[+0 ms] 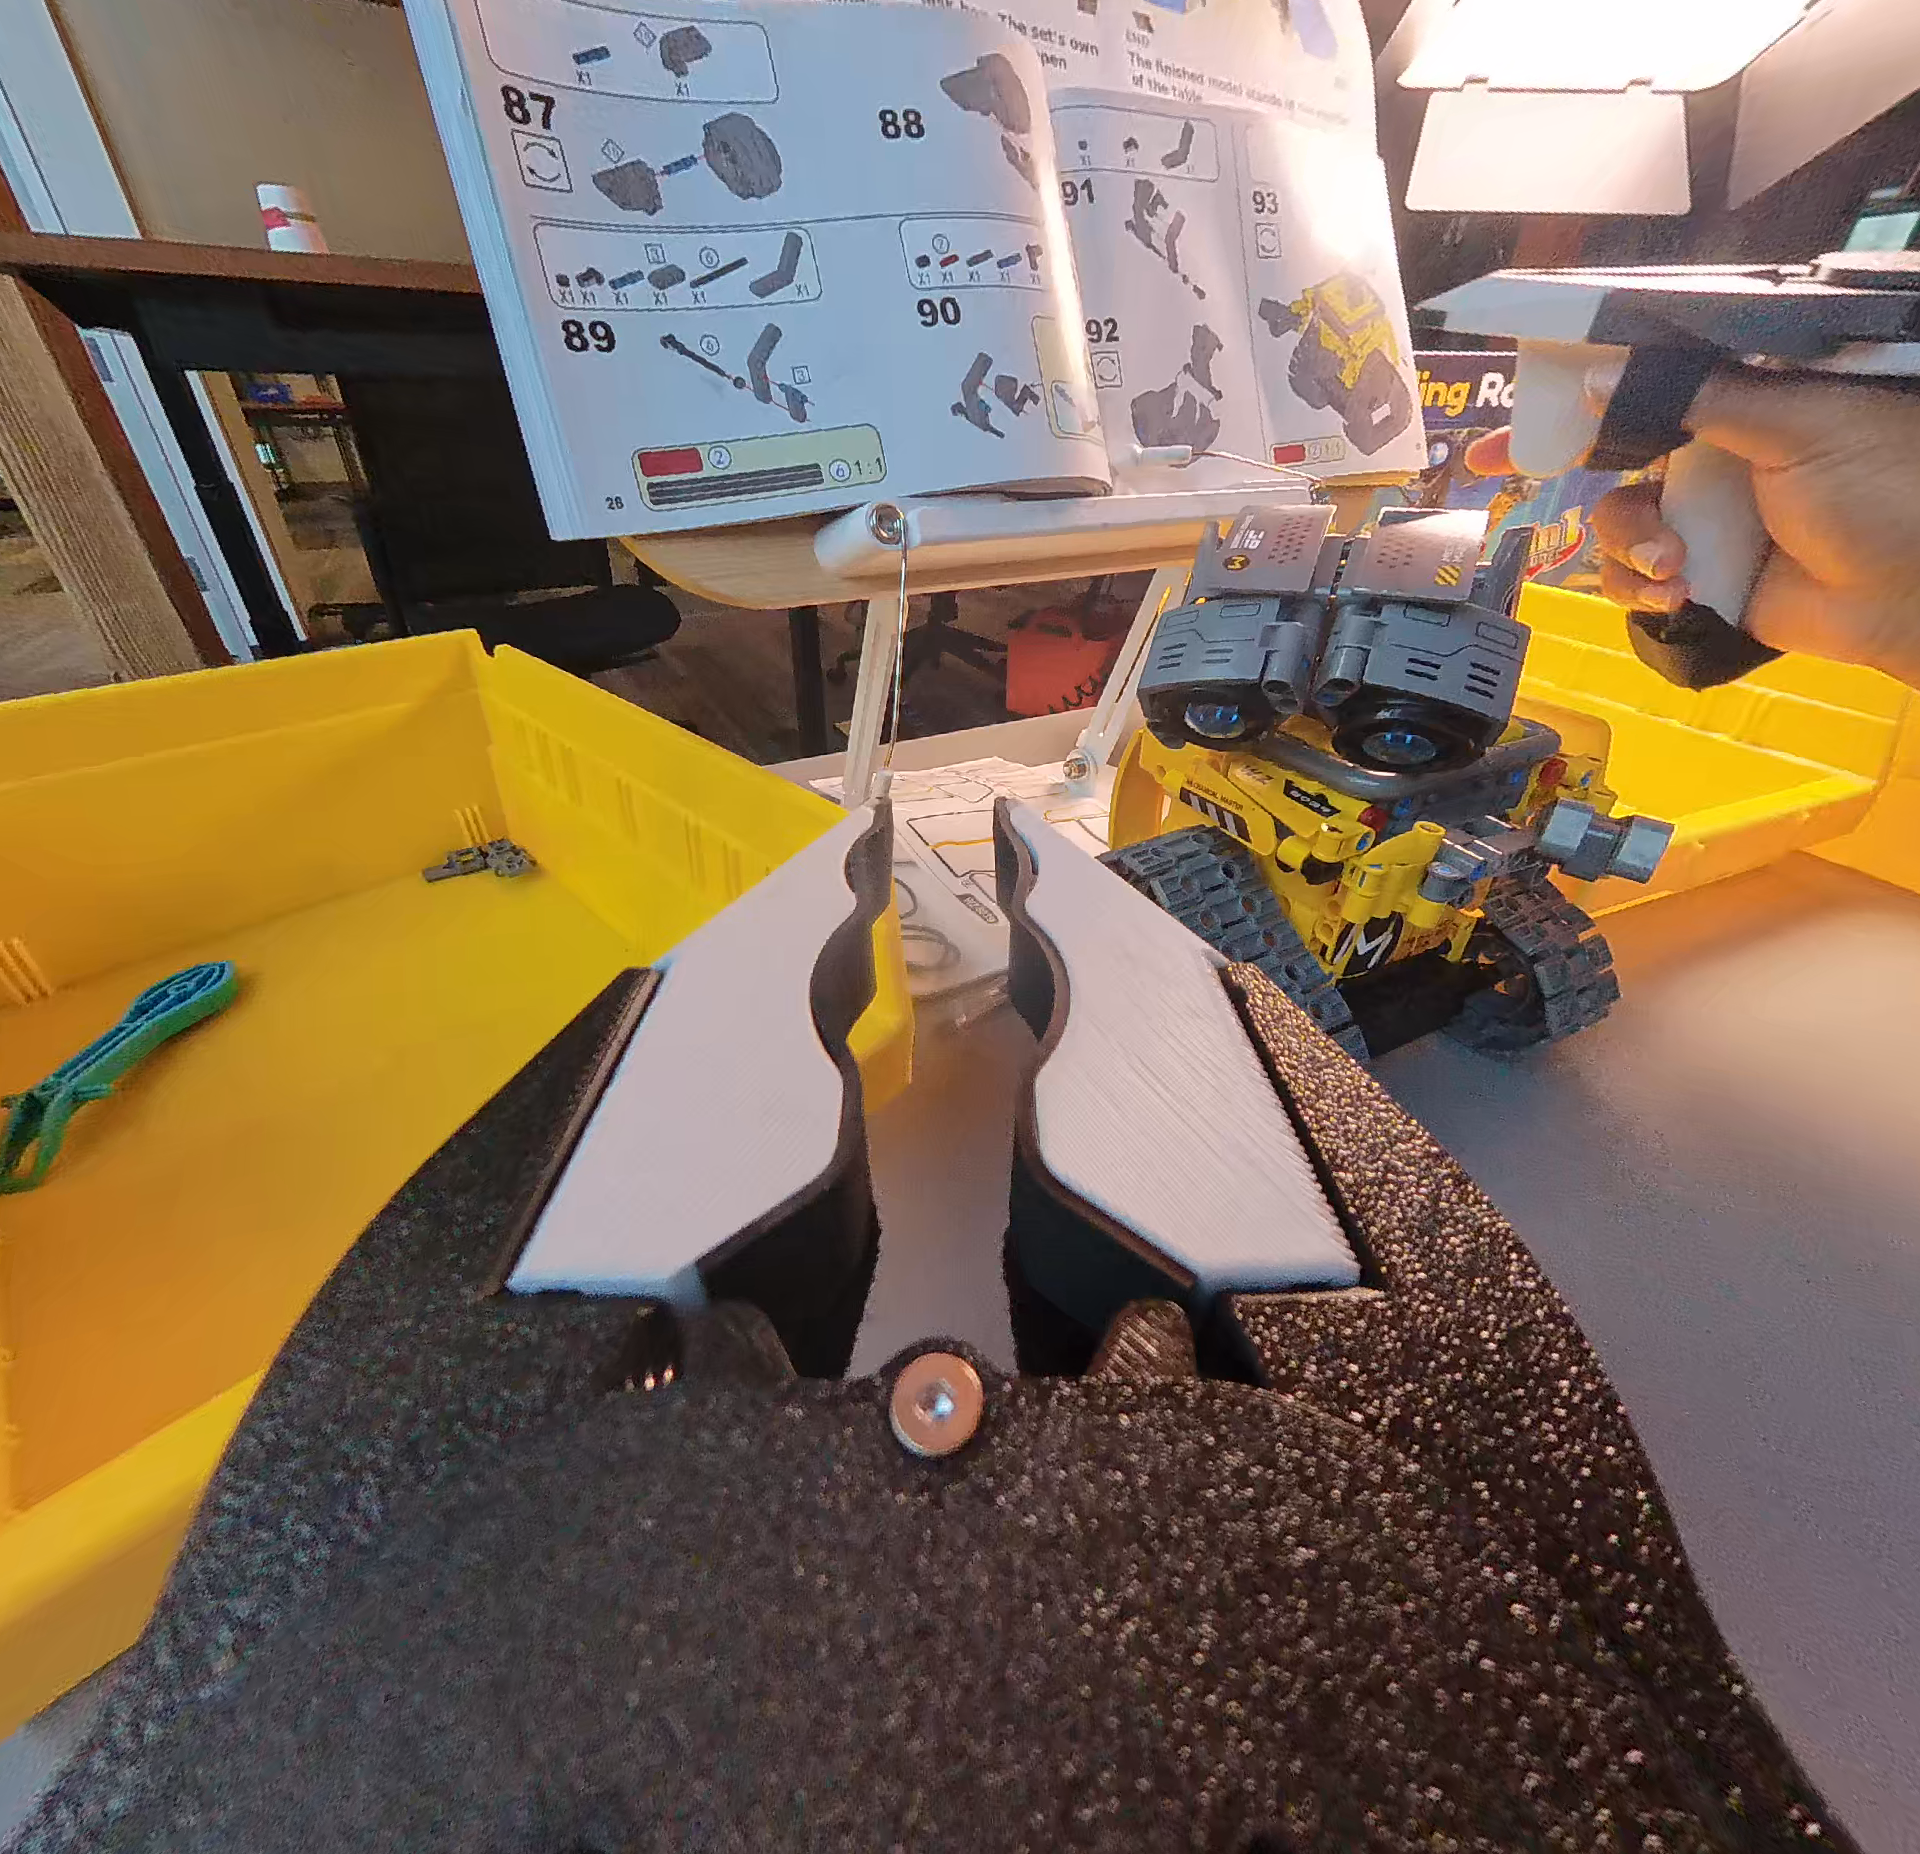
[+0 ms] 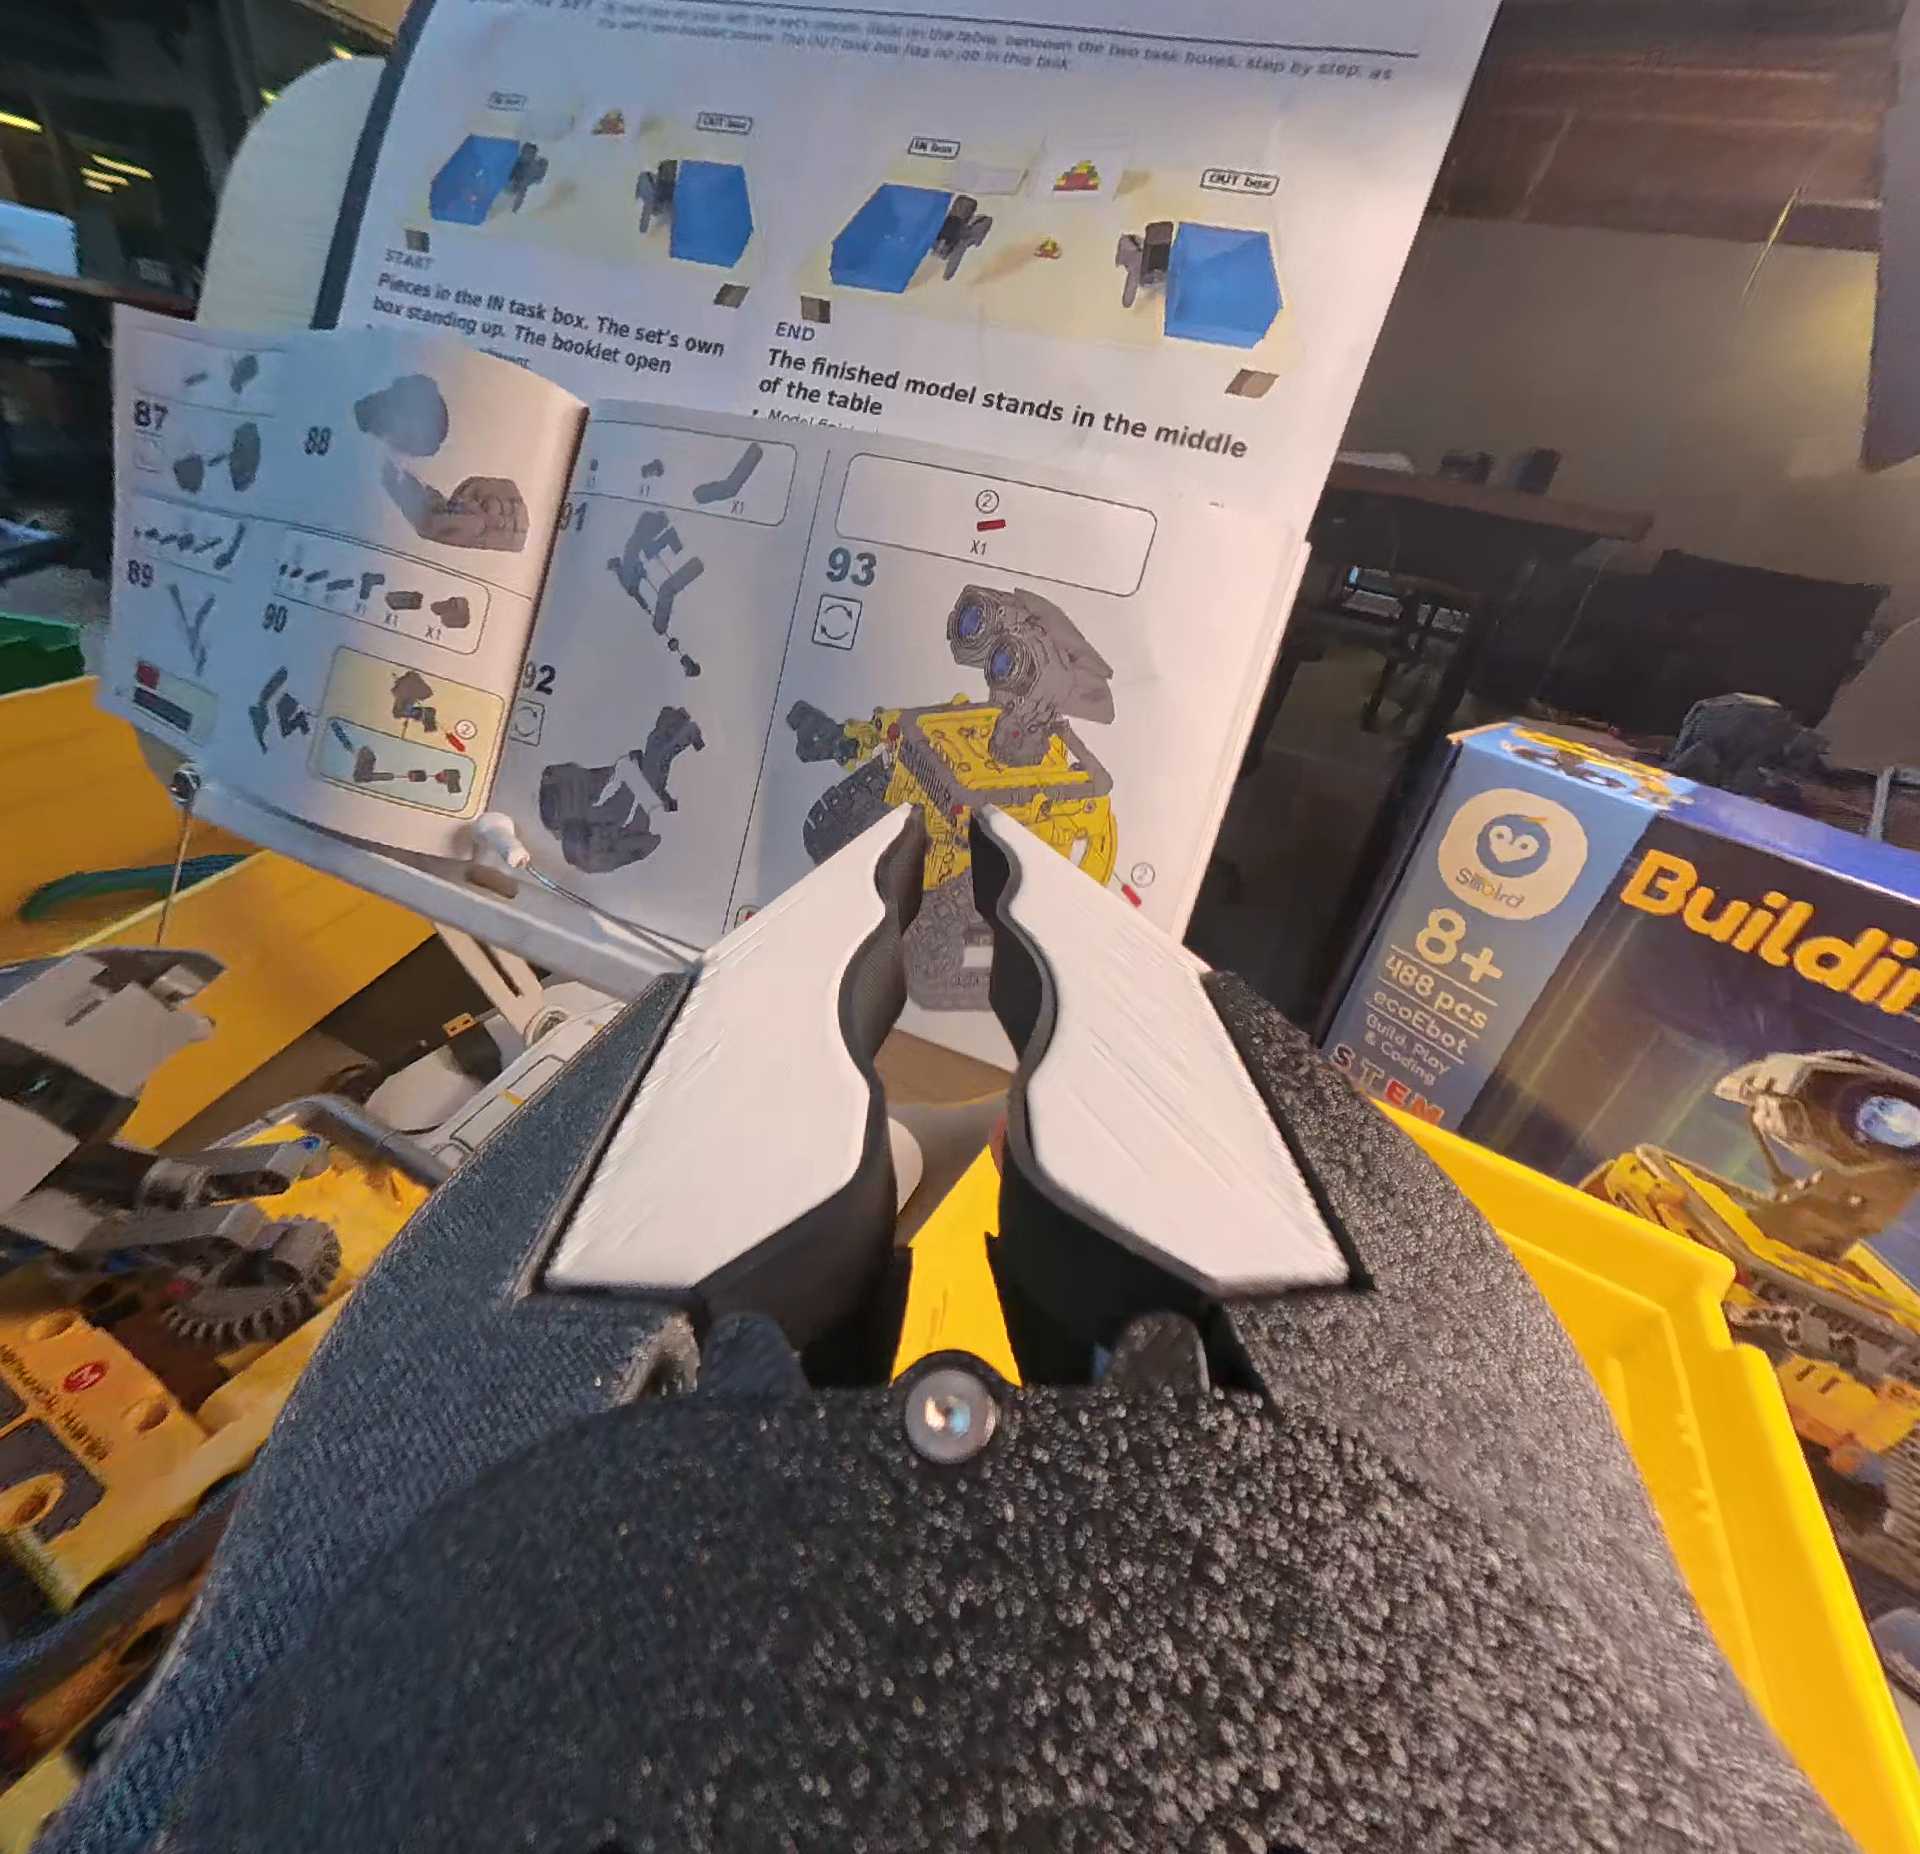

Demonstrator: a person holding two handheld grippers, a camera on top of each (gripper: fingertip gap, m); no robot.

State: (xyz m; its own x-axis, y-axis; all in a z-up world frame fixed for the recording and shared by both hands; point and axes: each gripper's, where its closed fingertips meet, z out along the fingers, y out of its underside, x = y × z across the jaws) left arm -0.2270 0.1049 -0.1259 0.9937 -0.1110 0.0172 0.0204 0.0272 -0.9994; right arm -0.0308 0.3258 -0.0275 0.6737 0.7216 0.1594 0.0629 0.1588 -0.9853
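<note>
1. My left gripper hangs low over the grey worktop, its jaws parted and holding nothing.
2. Just left of those jaws sits a yellow bin with a green tool and a small grey piece lying inside.
3. Ahead and right of them the yellow tracked robot model stands on the worktop.
4. My right gripper has its jaws slightly apart, gripping nothing, raised before the open instruction booklet on its stand.
5. Below these jaws lies another yellow bin; the set's blue box stands to their right.
</note>
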